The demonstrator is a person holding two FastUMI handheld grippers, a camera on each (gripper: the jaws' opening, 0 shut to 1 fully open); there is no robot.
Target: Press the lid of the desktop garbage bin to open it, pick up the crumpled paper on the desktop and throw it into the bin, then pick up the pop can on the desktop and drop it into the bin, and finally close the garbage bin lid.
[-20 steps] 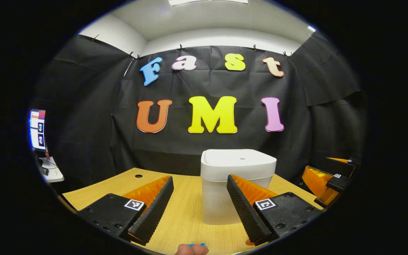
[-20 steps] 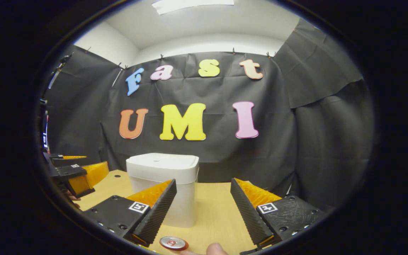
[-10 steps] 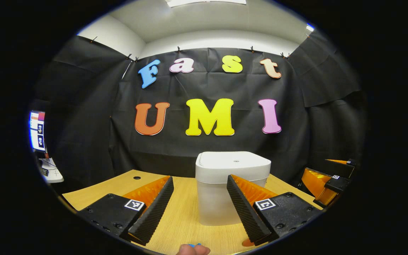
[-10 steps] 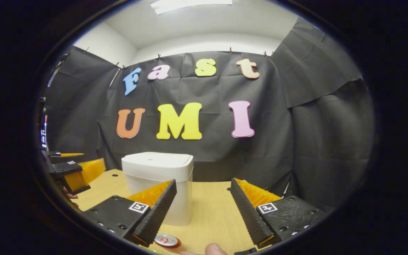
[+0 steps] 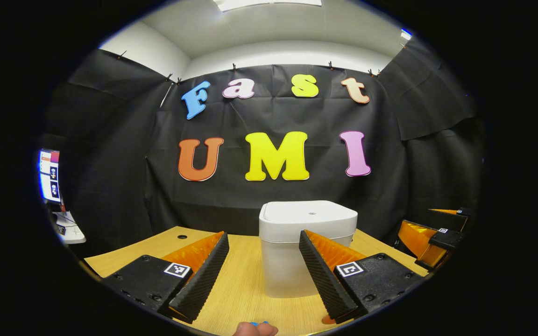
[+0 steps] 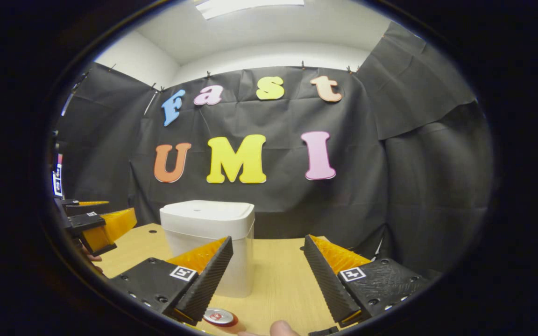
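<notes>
Barely shifted since earlier: both grippers, left gripper and right gripper, hover spread, empty, facing shut garbage bin; lid unpressed, pop can waiting on table.

Bin sits farther left than before; can lower.

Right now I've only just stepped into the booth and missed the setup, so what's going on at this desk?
A person holds a two-finger gripper in each hand over a wooden desk. The left gripper and the right gripper are both open and hold nothing. A white garbage bin stands ahead with its lid shut. A pop can stands on the desk near the right gripper, untouched. Nothing looks started yet.
</notes>
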